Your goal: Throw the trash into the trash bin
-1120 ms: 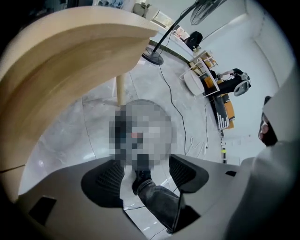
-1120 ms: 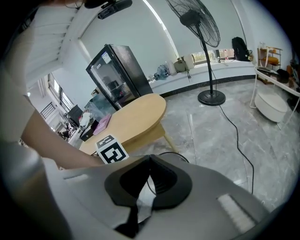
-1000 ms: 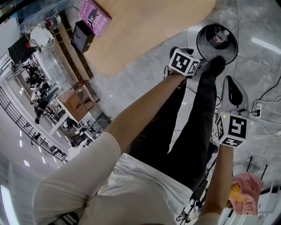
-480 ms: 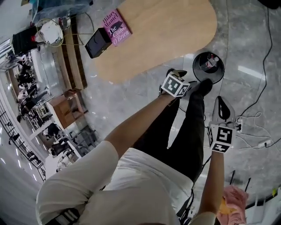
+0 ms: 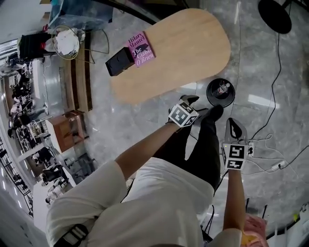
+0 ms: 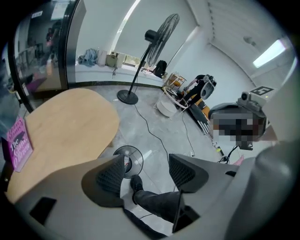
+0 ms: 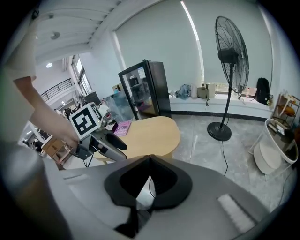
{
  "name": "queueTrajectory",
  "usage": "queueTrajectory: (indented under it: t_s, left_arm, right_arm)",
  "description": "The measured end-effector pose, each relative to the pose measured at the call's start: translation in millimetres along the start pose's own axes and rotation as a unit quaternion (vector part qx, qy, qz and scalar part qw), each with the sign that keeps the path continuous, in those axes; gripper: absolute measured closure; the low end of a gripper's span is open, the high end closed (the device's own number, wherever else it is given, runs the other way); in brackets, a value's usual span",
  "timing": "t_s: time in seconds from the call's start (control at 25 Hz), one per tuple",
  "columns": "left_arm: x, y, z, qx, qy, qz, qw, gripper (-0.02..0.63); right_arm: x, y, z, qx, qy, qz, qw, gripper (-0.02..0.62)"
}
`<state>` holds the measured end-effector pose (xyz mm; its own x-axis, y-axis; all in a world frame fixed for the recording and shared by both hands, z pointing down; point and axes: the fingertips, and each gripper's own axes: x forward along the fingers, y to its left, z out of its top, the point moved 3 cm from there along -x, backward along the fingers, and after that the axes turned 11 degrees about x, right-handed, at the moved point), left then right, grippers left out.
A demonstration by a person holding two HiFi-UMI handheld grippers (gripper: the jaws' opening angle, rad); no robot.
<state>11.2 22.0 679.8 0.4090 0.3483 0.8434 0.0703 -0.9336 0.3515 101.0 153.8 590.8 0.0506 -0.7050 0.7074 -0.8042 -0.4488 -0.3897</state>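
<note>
The round black trash bin [image 5: 220,91] stands on the grey floor beside the wooden table [image 5: 183,48], with some trash [image 5: 223,89] inside it. My left gripper [image 5: 197,103] hangs just left of the bin, open with nothing between its jaws. In the left gripper view the bin [image 6: 132,158] shows below the left gripper [image 6: 146,168], next to the person's black shoe [image 6: 136,183]. My right gripper [image 5: 234,127] is held below the bin. In the right gripper view the right gripper [image 7: 150,158] is shut and holds nothing.
A pink book [image 5: 140,49] and a black box [image 5: 119,61] lie on the table's left end. A standing fan [image 7: 229,61] is further off, its base [image 5: 274,14] on the floor. Cables and a power strip [image 5: 263,149] lie at the right. A black fridge [image 7: 145,89] stands behind the table.
The head view has drawn back, so the bin and both grippers look smaller and lower in the picture and more of the table shows. Both grippers keep their jaw states.
</note>
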Motion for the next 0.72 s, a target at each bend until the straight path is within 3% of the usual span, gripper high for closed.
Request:
queueTrajectory:
  t_s: [0.44, 0.72]
  left_arm:
    - [-153.1, -33.4, 66.6, 0.075, -0.095, 0.032, 0.9922, 0.345]
    - [-242.7, -44.2, 114.1, 0.075, -0.168, 0.051, 0.9816, 0.402]
  right_arm:
    - [-91.2, 39.2, 81.1, 0.023, -0.063, -0.025, 0.997, 0.584]
    - [-152.5, 61.4, 147.1, -0.015, -0.115, -0.025, 0.993, 0.584]
